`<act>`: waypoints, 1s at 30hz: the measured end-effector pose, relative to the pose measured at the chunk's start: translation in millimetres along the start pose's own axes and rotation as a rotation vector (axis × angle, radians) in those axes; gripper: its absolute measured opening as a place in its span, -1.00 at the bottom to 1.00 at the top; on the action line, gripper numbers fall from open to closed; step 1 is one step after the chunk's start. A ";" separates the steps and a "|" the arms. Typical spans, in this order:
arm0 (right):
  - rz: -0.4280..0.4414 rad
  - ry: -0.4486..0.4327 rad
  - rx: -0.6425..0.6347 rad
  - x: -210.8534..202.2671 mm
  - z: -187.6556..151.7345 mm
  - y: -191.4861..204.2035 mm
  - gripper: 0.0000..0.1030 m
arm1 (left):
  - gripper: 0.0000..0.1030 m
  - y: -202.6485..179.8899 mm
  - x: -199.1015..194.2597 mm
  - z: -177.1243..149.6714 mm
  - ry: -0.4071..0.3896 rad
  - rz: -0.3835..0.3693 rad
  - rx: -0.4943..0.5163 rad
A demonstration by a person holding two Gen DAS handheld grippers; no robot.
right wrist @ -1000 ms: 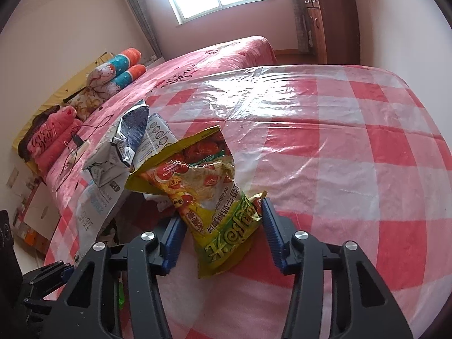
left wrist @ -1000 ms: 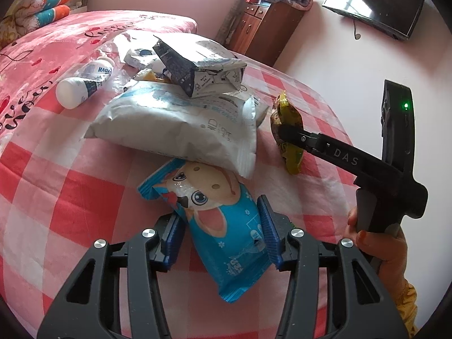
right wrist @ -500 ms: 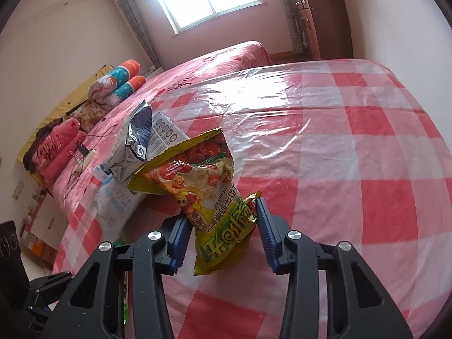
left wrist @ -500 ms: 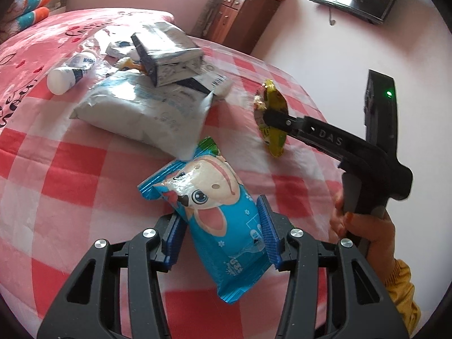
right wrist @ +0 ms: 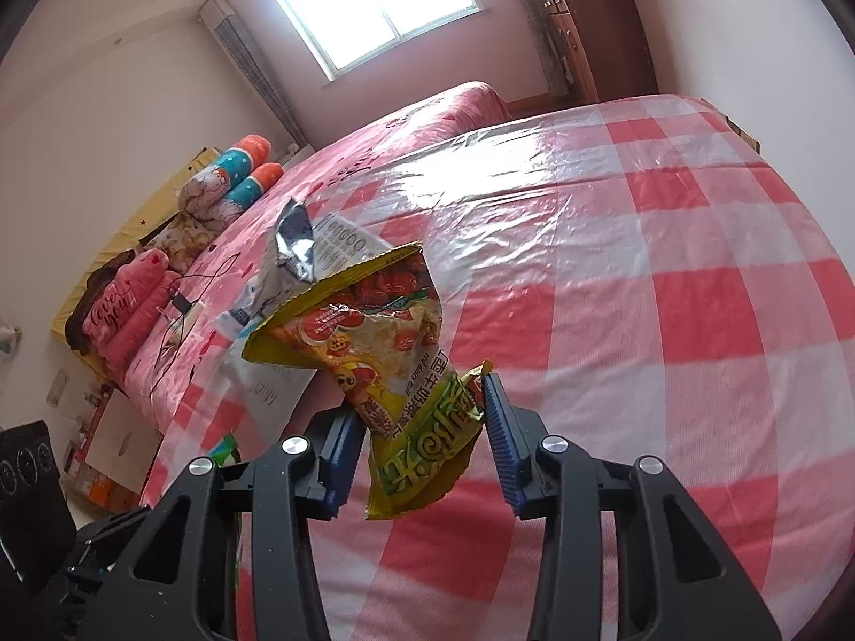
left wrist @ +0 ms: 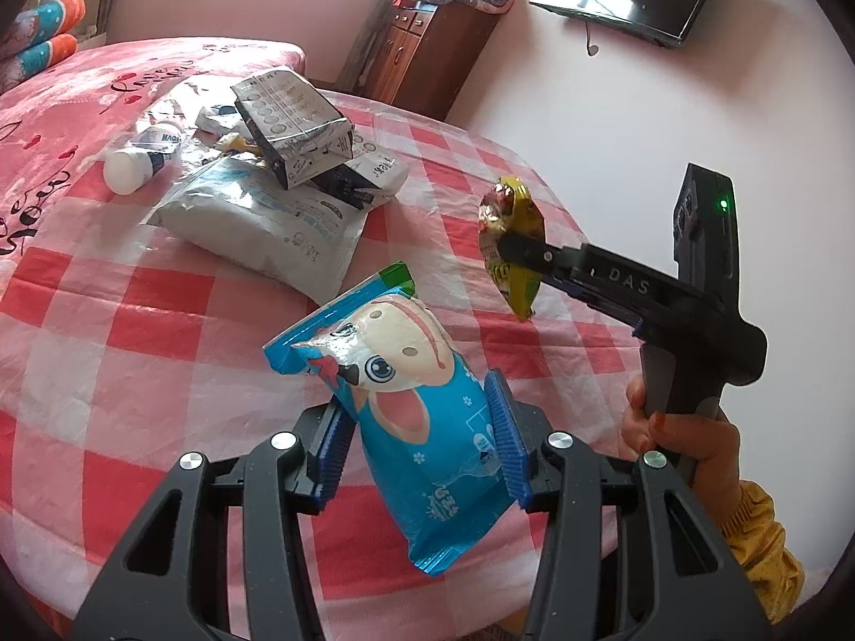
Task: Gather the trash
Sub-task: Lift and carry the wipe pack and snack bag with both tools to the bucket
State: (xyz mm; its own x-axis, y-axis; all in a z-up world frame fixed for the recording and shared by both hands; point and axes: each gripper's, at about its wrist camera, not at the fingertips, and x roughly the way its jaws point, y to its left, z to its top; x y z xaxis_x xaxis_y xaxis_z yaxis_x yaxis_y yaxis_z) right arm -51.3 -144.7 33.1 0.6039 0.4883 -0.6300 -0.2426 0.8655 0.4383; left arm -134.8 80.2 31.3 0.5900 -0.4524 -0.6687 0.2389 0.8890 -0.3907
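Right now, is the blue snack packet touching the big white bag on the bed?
Apart. The left wrist view shows the blue snack packet held in the left tool, with checked cover visible between it and the white bag.

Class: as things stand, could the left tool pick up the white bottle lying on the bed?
Probably not yet. The left tool is shut on the blue packet, so its jaws are full. The white bottle lies in the open beyond the white bag, with nothing on it.
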 end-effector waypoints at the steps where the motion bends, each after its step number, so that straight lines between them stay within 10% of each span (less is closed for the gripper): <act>1: -0.001 0.005 -0.003 -1.7 -3.4 2.3 -0.15 | -0.04 1.0 -2.1 -1.7 -0.001 0.000 0.000; 30: 0.147 0.137 -0.212 -2.2 -57.0 146.6 -0.15 | -0.04 64.4 -94.8 -26.0 -0.125 0.089 -0.062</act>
State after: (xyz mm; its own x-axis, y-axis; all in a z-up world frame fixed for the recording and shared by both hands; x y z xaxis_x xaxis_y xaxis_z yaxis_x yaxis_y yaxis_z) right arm -131.4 -12.6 62.2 0.4458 0.6081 -0.6569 -0.4820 0.7814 0.3963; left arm -195.5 178.5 53.1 0.6990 -0.3560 -0.6201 0.1354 0.9175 -0.3741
